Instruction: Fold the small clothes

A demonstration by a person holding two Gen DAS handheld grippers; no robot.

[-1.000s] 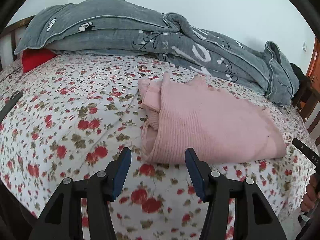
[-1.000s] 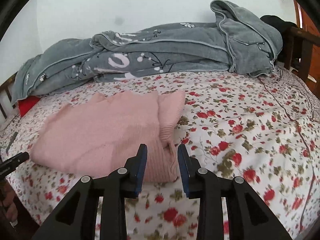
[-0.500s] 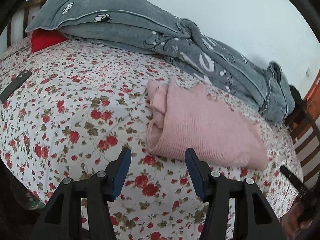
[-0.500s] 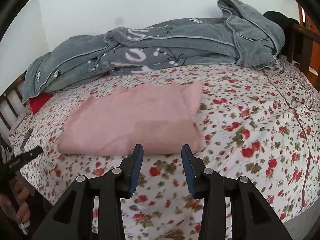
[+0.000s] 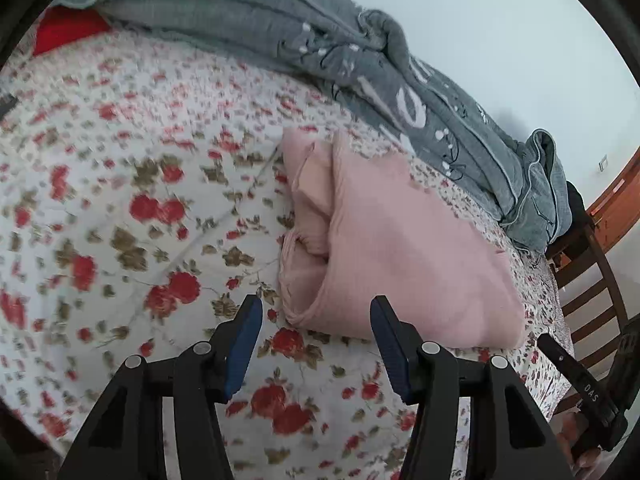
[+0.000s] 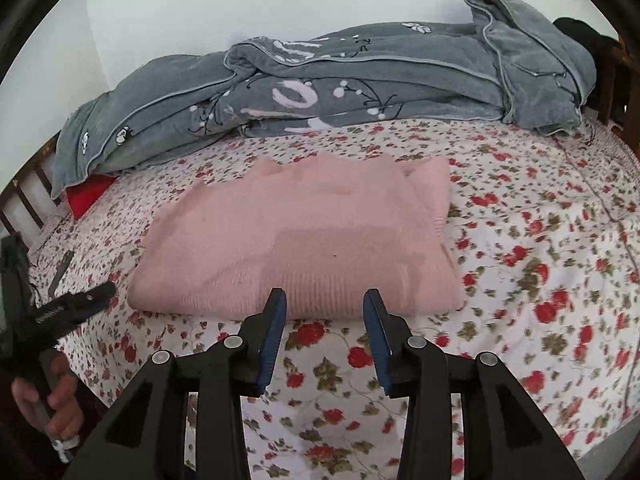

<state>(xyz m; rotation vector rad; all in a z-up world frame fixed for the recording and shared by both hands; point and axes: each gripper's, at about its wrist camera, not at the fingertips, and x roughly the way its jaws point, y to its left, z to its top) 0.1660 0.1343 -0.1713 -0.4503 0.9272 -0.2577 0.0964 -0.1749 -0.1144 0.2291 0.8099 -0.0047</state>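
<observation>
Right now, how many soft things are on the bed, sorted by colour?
Pink: 1, the folded sweater
Grey: 1, the blanket
Red: 1, the cushion peeking from under the blanket
Total: 3, all lying on the flowery bedsheet

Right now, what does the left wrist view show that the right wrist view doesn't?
Only the left wrist view shows the sweater's layered open end, the wooden chair and the right gripper at the edge. Only the right wrist view shows the sweater's long folded edge, the headboard slats and the left gripper in a hand. Both show the floral sheet, grey blanket and red pillow.
</observation>
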